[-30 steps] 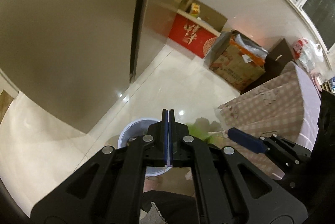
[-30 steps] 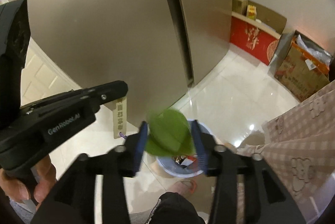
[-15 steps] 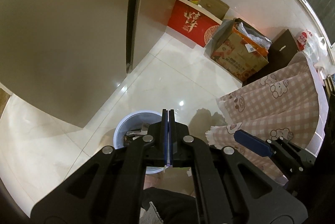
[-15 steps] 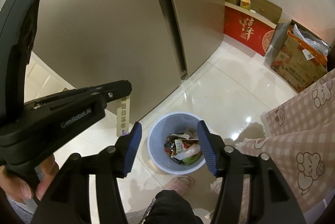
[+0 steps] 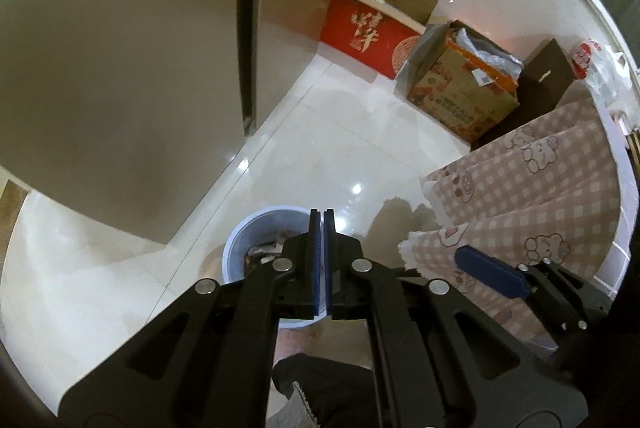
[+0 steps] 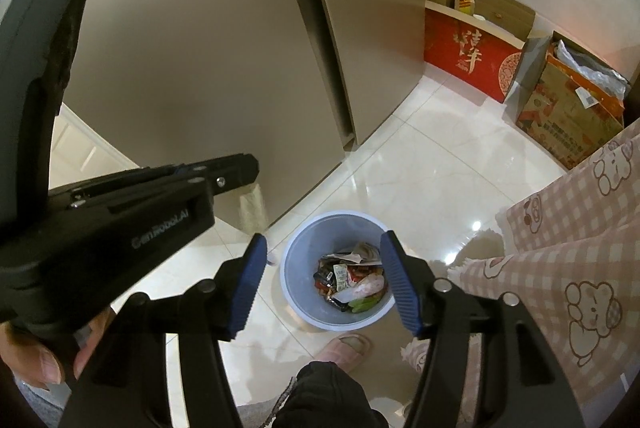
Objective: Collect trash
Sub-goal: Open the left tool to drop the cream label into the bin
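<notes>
A pale blue trash bin stands on the tiled floor, holding several wrappers and a green piece of trash. My right gripper is open and empty, high above the bin, its fingers framing it. My left gripper is shut and empty, also above the bin, which its fingers partly hide. The left gripper shows at the left of the right wrist view, and one right finger shows in the left wrist view.
A tall beige fridge stands behind the bin. A red box and an open cardboard box sit along the far wall. A table with a pink checked cloth hangs at the right. A slippered foot is beside the bin.
The right gripper opened and let go of the green trash, which now lies in the bin. Both grippers rose a little; the left stayed shut.
</notes>
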`<action>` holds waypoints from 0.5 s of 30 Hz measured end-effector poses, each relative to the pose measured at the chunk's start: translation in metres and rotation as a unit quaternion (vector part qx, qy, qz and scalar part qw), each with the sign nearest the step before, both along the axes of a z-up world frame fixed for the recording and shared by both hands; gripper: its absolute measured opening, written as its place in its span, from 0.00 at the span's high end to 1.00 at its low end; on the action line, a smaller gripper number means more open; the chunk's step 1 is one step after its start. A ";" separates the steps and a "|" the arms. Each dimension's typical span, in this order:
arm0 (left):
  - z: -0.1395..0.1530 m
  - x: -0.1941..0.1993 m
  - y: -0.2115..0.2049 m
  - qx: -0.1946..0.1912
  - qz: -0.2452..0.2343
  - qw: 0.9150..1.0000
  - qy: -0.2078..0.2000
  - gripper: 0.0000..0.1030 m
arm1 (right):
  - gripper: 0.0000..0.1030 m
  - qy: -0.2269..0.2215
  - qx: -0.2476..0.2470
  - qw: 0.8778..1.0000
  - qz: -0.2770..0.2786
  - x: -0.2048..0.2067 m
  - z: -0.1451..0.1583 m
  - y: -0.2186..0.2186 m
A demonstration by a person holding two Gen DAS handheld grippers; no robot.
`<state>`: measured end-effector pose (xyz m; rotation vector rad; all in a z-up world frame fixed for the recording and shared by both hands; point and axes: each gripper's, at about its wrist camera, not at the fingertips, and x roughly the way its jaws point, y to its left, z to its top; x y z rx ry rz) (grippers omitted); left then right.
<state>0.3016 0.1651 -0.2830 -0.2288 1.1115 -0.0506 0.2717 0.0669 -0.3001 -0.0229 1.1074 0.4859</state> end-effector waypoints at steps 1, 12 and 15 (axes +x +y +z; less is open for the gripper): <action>-0.002 0.000 0.001 -0.002 0.002 1.000 0.006 0.98 | 0.43 0.000 0.000 1.000 0.000 -0.001 0.000 -0.001; -0.001 -0.018 0.005 0.010 0.017 0.999 0.038 0.98 | 0.43 -0.009 0.000 1.000 -0.003 -0.015 0.016 -0.007; 0.010 -0.030 0.003 0.012 0.017 0.999 0.029 0.98 | 0.43 -0.018 -0.001 1.000 -0.006 -0.022 0.026 -0.012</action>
